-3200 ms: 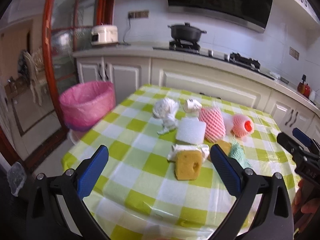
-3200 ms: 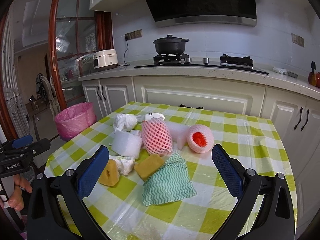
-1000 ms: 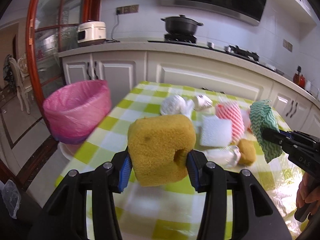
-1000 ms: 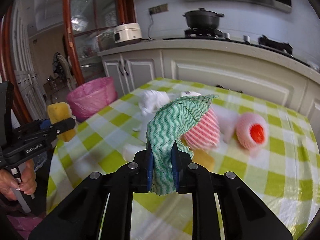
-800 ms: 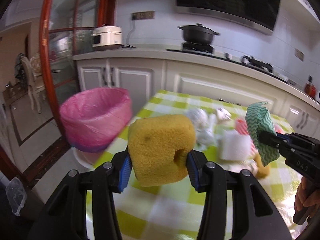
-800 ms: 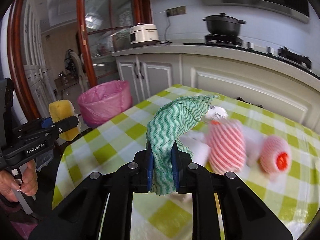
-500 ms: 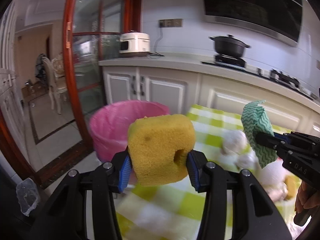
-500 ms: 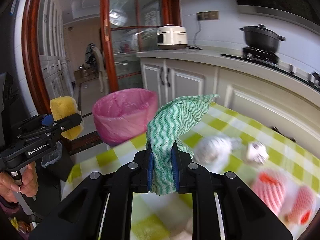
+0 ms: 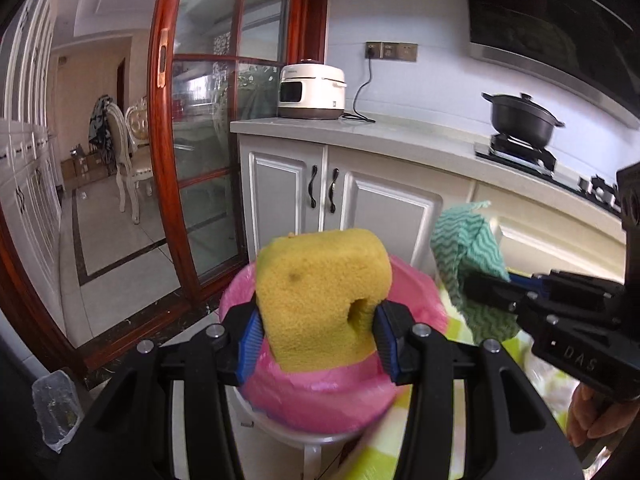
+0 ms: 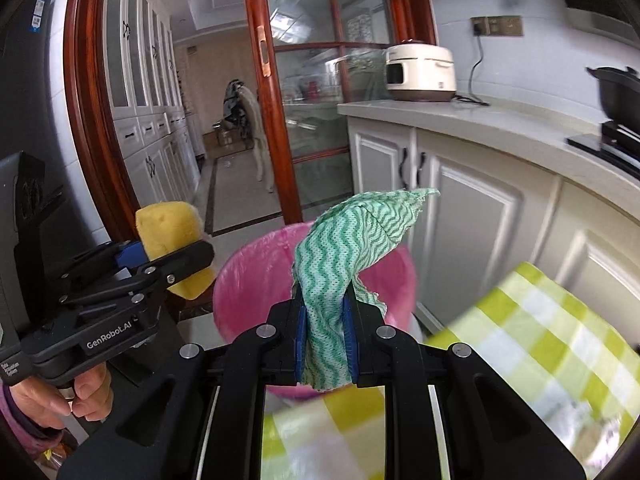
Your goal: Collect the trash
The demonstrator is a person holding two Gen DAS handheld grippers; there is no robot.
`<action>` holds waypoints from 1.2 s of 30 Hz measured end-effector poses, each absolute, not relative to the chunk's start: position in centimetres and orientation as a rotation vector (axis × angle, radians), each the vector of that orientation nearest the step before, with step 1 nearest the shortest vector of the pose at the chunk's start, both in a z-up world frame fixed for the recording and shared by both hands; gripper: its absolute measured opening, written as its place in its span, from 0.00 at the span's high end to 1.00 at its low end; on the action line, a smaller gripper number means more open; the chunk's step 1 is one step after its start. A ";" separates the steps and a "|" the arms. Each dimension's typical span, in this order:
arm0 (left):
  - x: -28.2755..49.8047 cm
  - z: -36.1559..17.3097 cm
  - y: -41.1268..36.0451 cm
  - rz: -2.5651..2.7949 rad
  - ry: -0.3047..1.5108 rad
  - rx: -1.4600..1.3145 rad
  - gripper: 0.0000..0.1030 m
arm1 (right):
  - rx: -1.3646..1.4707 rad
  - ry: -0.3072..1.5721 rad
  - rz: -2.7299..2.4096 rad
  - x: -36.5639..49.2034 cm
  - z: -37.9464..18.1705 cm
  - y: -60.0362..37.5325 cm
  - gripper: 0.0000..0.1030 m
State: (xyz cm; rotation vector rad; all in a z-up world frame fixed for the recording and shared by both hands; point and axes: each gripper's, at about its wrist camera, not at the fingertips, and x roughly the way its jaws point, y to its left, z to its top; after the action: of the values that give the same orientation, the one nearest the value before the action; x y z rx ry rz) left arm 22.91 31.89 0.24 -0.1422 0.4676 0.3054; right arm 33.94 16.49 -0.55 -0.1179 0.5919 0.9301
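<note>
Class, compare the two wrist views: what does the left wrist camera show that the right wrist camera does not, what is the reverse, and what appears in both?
Only the left wrist view shows the hole in the yellow sponge and a clear plastic scrap on the floor.

Only the right wrist view shows the left hand on its trigger and the checked tablecloth clearly.

Both show the pink-lined bin, the green cloth, the rice cooker and the black pot.
</note>
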 end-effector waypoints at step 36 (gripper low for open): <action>16.6 -2.1 17.0 0.137 0.444 -0.158 0.05 | 0.024 0.463 0.515 22.4 -0.2 -7.0 0.18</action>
State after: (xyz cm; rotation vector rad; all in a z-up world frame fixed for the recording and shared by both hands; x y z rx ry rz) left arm 16.57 16.96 -2.10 -0.1579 0.4442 0.1366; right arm 22.35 -7.00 -0.24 0.0236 0.4627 0.5145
